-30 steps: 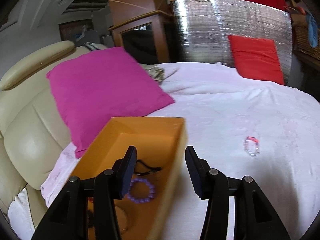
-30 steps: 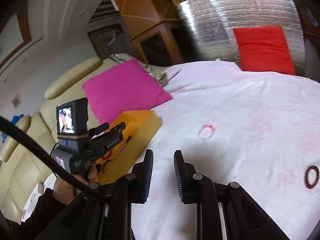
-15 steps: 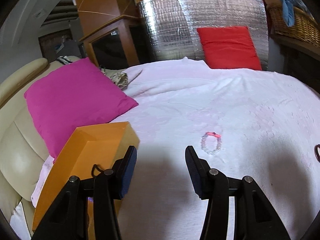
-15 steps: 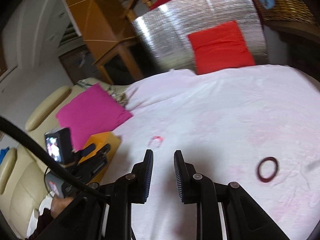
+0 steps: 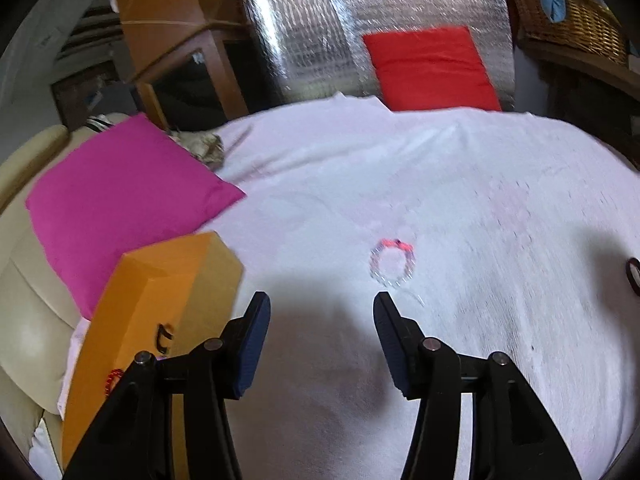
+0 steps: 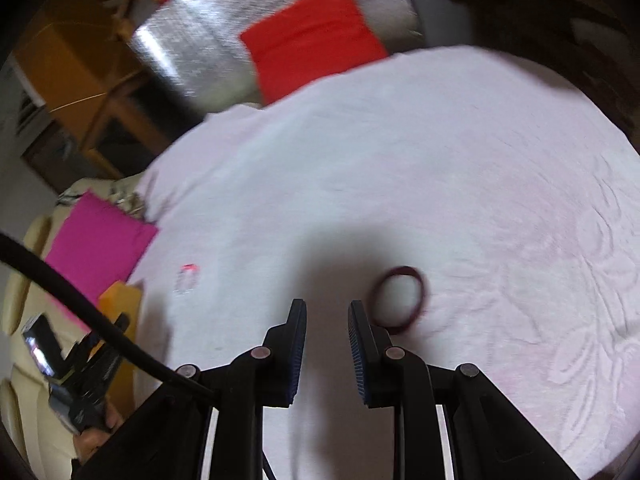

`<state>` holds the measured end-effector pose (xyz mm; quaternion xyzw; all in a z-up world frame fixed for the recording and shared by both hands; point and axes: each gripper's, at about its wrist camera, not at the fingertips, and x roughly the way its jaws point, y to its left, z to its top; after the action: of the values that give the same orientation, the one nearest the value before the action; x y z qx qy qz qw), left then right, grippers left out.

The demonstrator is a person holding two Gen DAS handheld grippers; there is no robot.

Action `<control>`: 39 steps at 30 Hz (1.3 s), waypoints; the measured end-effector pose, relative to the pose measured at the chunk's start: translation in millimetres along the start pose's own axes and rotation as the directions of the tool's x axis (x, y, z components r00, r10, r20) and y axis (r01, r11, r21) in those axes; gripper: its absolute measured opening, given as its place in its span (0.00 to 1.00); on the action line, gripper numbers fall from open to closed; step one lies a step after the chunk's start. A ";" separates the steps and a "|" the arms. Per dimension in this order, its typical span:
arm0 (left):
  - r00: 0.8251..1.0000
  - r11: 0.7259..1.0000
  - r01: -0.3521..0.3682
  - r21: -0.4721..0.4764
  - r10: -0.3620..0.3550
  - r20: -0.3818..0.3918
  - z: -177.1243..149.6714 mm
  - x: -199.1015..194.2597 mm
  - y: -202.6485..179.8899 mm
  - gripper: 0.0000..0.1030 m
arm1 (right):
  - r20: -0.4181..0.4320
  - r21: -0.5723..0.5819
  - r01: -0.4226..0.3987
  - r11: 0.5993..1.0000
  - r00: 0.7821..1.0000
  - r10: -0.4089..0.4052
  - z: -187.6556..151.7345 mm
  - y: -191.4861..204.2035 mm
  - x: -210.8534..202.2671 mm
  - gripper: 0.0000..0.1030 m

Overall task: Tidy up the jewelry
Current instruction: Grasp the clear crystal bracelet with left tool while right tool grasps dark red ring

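Observation:
A clear beaded bracelet with a pink clasp (image 5: 393, 260) lies on the white bedspread, just ahead and right of my open, empty left gripper (image 5: 320, 304). It also shows in the right wrist view (image 6: 187, 279). The orange box (image 5: 160, 312) stands at the left, with a black and a red piece visible inside. A dark red bangle (image 6: 397, 300) lies flat on the bedspread just right of my right gripper (image 6: 327, 307), whose jaws stand a little apart and empty. The bangle's edge shows at the far right in the left wrist view (image 5: 634, 274).
A magenta pillow (image 5: 120, 196) lies behind the box on a cream sofa (image 5: 28, 320). A red cushion (image 5: 430, 68) leans on a silver foil panel (image 5: 320, 36) at the back. A wicker basket (image 5: 572, 20) stands back right. The left hand-held unit (image 6: 76, 368) shows lower left.
Both grippers swung right, away from the box. The left now faces the beaded bracelet; the right has closed in on the dark red bangle, which was far to its right before.

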<state>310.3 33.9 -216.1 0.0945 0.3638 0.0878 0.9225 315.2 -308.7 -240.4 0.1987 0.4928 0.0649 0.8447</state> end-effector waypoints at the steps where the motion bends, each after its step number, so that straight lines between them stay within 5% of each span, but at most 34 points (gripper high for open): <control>1: 1.000 1.000 0.016 0.001 -0.016 -0.017 -0.9 3.1 -0.1 0.54 | -0.009 0.020 0.013 1.000 1.000 -0.013 1.5 -6.8 3.0 0.23; 12: 0.993 0.998 0.053 -0.046 -0.058 -0.102 -9.4 22.4 19.8 0.54 | -0.059 0.095 0.162 0.982 0.986 -0.157 11.3 -40.3 40.6 0.23; 19: 0.988 0.993 0.077 -0.085 -0.087 -0.126 -7.2 32.2 26.6 0.54 | -0.041 0.011 0.221 0.975 0.975 -0.220 12.1 -23.2 59.3 0.24; 22: 0.986 0.991 0.089 -0.098 -0.101 -0.131 -3.1 38.9 24.5 0.54 | -0.019 -0.044 0.245 0.968 0.969 -0.246 11.9 -11.0 65.6 0.11; 35: 0.971 0.975 0.148 -0.166 -0.175 -0.163 27.6 92.4 0.6 0.54 | 0.016 -0.086 0.053 0.995 0.999 -0.051 10.9 49.8 73.9 0.09; 39: 0.952 0.956 0.206 -0.209 -0.246 -0.185 30.5 116.1 4.8 0.54 | 0.006 -0.113 0.032 0.993 0.999 -0.032 9.6 65.8 81.3 0.09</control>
<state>414.5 62.0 -269.0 -0.0450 0.4573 0.0246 0.8878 370.3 -226.5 -275.4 0.1429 0.4896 0.0785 0.8566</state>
